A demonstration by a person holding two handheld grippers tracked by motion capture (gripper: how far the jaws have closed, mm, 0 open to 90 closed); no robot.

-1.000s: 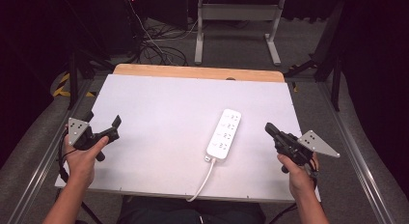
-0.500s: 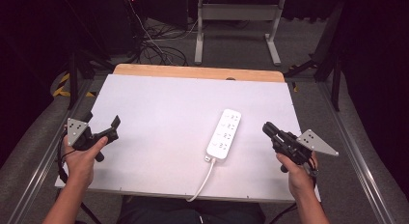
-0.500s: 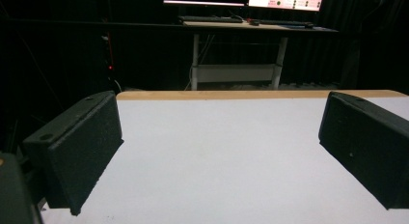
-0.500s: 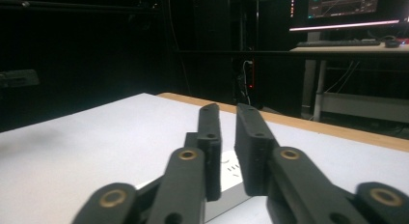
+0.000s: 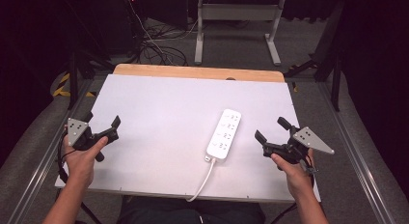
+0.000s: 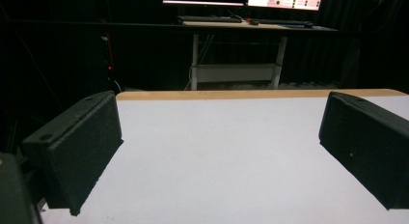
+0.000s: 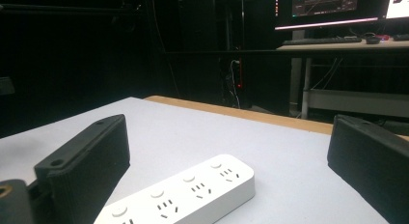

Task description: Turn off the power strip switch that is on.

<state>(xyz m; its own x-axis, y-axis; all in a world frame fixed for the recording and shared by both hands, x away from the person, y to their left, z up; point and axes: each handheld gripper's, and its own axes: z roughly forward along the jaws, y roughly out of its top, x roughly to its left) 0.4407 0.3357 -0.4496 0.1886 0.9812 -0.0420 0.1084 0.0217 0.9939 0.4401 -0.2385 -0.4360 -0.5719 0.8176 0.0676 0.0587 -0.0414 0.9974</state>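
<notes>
One strip, two grippers, both open.
I see one white plastic power strip (image 5: 224,133), oblong with four socket rows, flat on the matte white table (image 5: 159,108) right of centre. My left gripper (image 5: 102,128) gapes, empty; right gripper (image 5: 271,129) has just been opening, empty. The strip's cord runs off the near edge, its end hidden.

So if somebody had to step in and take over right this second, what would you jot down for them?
Left gripper: jaws open, nothing between them, held over the table's left edge.
Right gripper: jaws have just been opening and now stand wide, nothing between them, held to the right of the power strip.
Power strip: flat on the white table, right of centre, its cord trailing over the near edge.
Done: nothing gripped yet.
Left: probably reaching for the strip.
</notes>
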